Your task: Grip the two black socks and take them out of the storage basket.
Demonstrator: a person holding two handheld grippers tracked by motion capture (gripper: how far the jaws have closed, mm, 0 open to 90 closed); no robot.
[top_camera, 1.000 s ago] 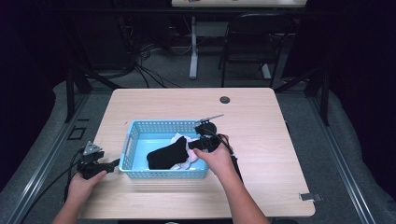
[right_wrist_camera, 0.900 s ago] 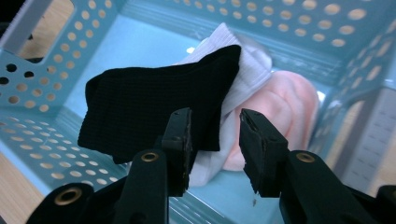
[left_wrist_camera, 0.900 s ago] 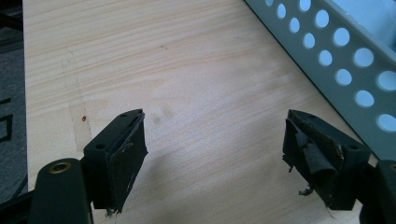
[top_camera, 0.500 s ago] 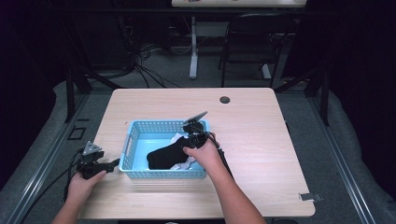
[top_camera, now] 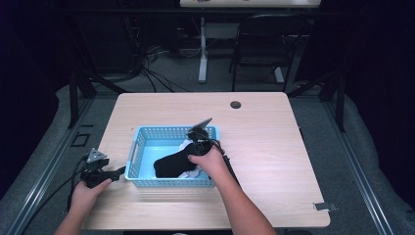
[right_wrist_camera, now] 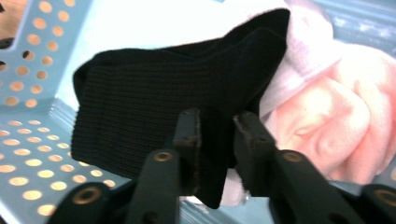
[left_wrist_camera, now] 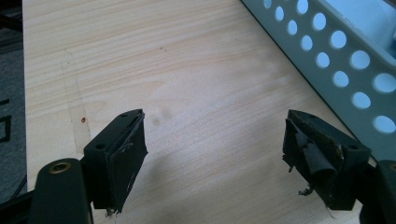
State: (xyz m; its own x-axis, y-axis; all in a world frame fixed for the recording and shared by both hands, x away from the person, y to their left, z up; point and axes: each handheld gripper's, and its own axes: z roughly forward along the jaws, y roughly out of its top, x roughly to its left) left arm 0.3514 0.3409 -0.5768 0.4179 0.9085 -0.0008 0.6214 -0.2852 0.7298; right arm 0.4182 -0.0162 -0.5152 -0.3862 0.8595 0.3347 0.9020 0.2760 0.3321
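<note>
Progress early, by my read | right gripper (right_wrist_camera: 217, 135) jaws pinching black sock (right_wrist_camera: 154, 98) inside blue basket (top_camera: 142, 147), not lifted out | pink cloth (right_wrist_camera: 336, 126) beside it | left gripper (left_wrist_camera: 215, 154) jaws wide, empty, on counter (top_camera: 274, 127) left of basket.

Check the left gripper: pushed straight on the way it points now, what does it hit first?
Probably the blue perforated basket. The left gripper is open over bare table, and the basket's side wall crosses the line just ahead and to one side. Depth is unclear; it might skim past.

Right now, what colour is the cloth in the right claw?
Black, ribbed knit: the black cloth sits between the right claw jaws, clearest in the right gripper view.
</note>
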